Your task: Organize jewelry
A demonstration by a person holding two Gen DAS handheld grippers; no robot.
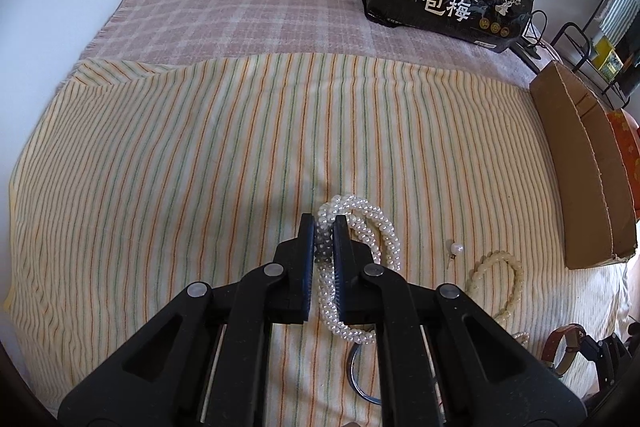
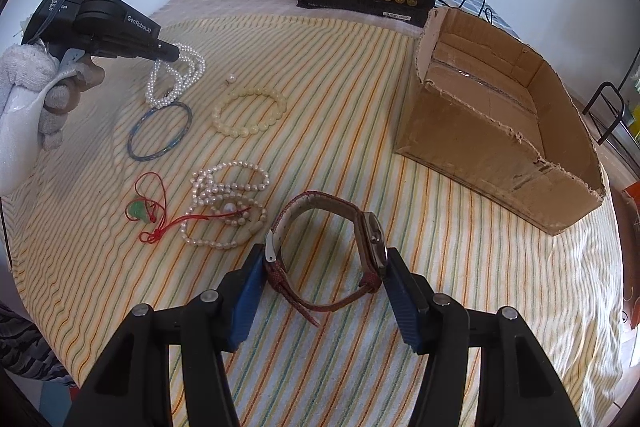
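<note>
Mostly white, multi-strand pearl necklace

My left claw: matte black plastic linkage arms, round silver pivot pins at joints, triangular cut-outs in outer arms, dark blue ribbed pads on inner finger faces. My right claw: same black build, silver pins, brighter blue textured pads. From right wrist camera I see left unit's black housing, white "GenRobot.AI" lettering, thin black cable looped over top. Left hand: white knit glove.
</note>
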